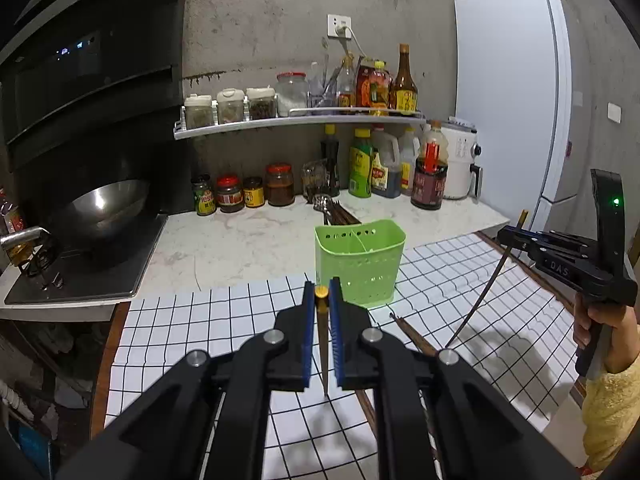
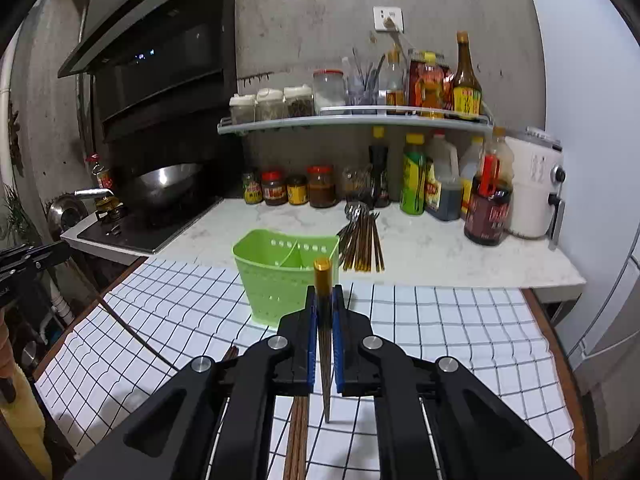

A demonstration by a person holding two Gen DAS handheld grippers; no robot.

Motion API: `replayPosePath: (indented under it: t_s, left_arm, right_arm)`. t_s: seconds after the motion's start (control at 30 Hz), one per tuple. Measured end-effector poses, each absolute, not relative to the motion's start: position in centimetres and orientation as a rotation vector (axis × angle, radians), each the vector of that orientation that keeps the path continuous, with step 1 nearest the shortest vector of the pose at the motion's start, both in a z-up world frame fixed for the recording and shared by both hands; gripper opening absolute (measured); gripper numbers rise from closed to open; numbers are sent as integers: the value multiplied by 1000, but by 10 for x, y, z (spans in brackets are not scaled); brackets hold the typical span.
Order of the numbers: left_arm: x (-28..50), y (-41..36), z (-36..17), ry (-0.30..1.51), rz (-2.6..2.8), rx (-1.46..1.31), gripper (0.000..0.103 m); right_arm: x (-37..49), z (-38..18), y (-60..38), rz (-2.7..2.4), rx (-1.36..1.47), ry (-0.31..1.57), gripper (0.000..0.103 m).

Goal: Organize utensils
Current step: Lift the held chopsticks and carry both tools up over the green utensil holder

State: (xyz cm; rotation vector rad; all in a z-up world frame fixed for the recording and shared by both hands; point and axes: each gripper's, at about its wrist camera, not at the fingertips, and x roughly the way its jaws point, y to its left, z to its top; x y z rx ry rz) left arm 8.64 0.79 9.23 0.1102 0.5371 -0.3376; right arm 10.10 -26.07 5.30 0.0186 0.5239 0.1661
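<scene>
A green perforated utensil holder (image 1: 360, 262) stands upright on the checked cloth (image 1: 192, 332); it also shows in the right wrist view (image 2: 280, 276). My left gripper (image 1: 322, 292) is shut on a brown chopstick (image 1: 323, 344) with a gold cap, held upright in front of the holder. My right gripper (image 2: 325, 294) is shut on a second gold-capped chopstick (image 2: 324, 348), upright, just right of the holder. The right gripper also appears at the right of the left wrist view (image 1: 508, 236), with its chopstick (image 1: 480, 300) hanging down. More chopsticks (image 2: 298, 436) lie on the cloth below the right gripper.
A bundle of chopsticks, spoons and forks (image 2: 362, 240) lies on the marble counter (image 2: 440, 256) behind the holder. Sauce bottles and jars (image 2: 416, 184) line the wall under a shelf (image 2: 352, 120). A wok (image 1: 104, 208) sits on the stove at left. A white fridge (image 1: 512, 92) stands at right.
</scene>
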Motion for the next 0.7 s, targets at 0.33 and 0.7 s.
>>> replayPosePath:
  t_s: [0.33,0.7]
  left_arm:
    - [112,-6,43,703,-338,125,7]
    - [100,1,52,613,-348,67,6]
  right_arm:
    - [93,47,-260,155,5,554,7]
    - [93,53,-259,153,18,486,6]
